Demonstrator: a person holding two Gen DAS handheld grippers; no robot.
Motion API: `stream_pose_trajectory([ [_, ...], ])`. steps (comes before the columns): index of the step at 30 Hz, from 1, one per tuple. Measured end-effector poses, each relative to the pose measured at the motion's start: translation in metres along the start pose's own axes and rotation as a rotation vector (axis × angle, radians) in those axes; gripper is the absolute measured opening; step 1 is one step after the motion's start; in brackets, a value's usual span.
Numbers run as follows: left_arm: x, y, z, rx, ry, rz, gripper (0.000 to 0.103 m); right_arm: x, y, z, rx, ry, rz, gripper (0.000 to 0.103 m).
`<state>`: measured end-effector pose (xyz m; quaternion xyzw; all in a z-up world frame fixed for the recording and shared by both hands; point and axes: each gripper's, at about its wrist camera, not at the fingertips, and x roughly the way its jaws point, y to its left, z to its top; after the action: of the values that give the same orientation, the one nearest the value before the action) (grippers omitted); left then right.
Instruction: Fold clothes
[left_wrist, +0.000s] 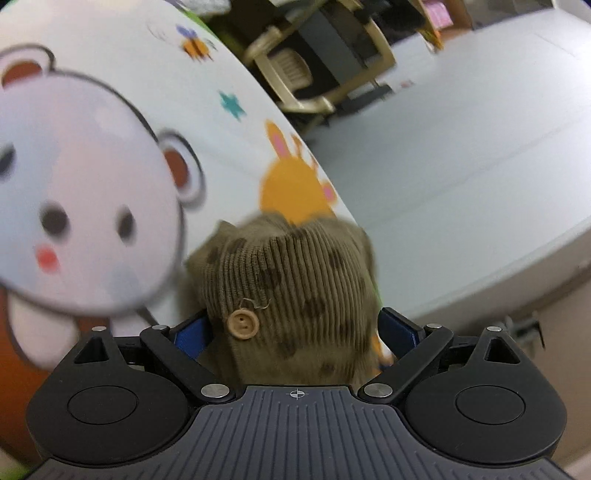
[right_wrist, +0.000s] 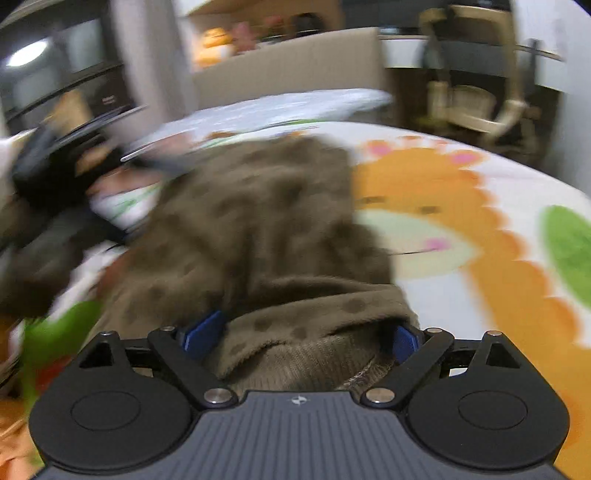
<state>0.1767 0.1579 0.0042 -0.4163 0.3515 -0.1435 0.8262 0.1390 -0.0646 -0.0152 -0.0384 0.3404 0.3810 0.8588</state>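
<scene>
Closest to me on the left wrist view, my left gripper (left_wrist: 291, 325) has its blue fingers (left_wrist: 192, 332) clamped on a bunched ribbed edge of the brown spotted cardigan (left_wrist: 291, 280); a tan button (left_wrist: 243, 324) sits on the ribbing right at the near left finger. The knit fills the gap between the jaws and bulges up over them.

On the right wrist view, my right gripper (right_wrist: 303, 332) is likewise gripping the same cardigan (right_wrist: 258, 221), a folded hem and a ribbed band pinched between its blue fingers (right_wrist: 203, 332) (the picture is badly smeared, so finer detail is lost). From there the garment stretches away, draped over the cartoon-print sheet (right_wrist: 461, 229), beside an orange lion figure.

Past the fabric on the left view, the sheet (left_wrist: 110, 155) shows a big white bear face, an orange rabbit and a small bee. To the right of it lies a pale grey surface (left_wrist: 461, 155).

Farthest off, a beige chair (left_wrist: 317, 59) stands in the background; on the right view it appears at upper right (right_wrist: 476, 99), blurred.
</scene>
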Motion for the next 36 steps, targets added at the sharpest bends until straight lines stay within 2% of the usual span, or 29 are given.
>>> stream_pose_trajectory([
  [2,-0.002,0.004,0.018,-0.001,-0.037,0.026,0.097,0.002,0.032,-0.005,-0.1,0.014,0.013,0.096],
  [4,-0.002,0.005,0.034,0.027,-0.071,0.055,0.097,0.001,0.048,-0.009,-0.2,0.007,-0.026,0.096],
  [6,-0.001,0.008,0.045,0.038,-0.069,0.068,0.097,-0.004,0.041,-0.009,-0.205,0.016,-0.072,0.096],
  [8,-0.008,0.01,0.039,0.042,-0.043,0.054,0.097,-0.015,0.029,-0.011,-0.193,0.038,-0.123,0.095],
  [10,-0.017,0.011,0.028,0.062,-0.011,0.045,0.097,-0.03,0.021,-0.016,-0.234,0.064,-0.123,0.096],
  [13,-0.02,0.009,0.002,0.13,0.037,0.086,0.097,-0.063,0.019,-0.027,-0.292,0.069,-0.106,0.101],
  [14,-0.022,0.008,-0.005,0.164,0.035,0.097,0.097,-0.074,0.015,-0.026,-0.262,0.061,-0.067,0.101],
  [18,-0.031,-0.008,-0.019,0.317,0.018,0.219,0.097,-0.11,-0.004,-0.009,-0.092,-0.064,0.121,0.101],
  [20,-0.032,-0.012,-0.022,0.352,0.009,0.249,0.098,-0.11,-0.015,0.012,-0.01,-0.14,0.124,0.101],
  [22,-0.03,-0.01,-0.022,0.338,0.015,0.247,0.098,-0.092,-0.028,0.037,0.055,-0.163,0.065,0.101],
  [25,-0.029,-0.009,-0.024,0.325,0.011,0.248,0.098,-0.043,-0.039,0.066,0.059,-0.16,-0.005,0.089],
  [28,-0.034,-0.012,-0.025,0.321,-0.003,0.236,0.098,0.024,-0.047,0.085,0.116,-0.073,0.015,0.072],
  [30,-0.037,-0.016,-0.025,0.334,-0.009,0.19,0.098,0.052,-0.046,0.095,0.14,-0.015,0.047,0.02],
  [32,-0.038,-0.022,-0.026,0.348,-0.011,0.14,0.098,0.056,-0.022,0.113,0.095,-0.057,0.056,0.016],
  [33,-0.038,-0.023,-0.026,0.354,-0.013,0.131,0.098,0.049,-0.013,0.125,0.049,-0.118,0.065,0.013],
  [35,-0.037,-0.025,-0.026,0.366,-0.017,0.114,0.098,0.046,-0.006,0.142,-0.002,-0.167,0.054,0.012],
  [36,-0.035,-0.025,-0.025,0.371,-0.021,0.124,0.098,0.054,-0.008,0.145,-0.022,-0.156,0.008,0.012],
])
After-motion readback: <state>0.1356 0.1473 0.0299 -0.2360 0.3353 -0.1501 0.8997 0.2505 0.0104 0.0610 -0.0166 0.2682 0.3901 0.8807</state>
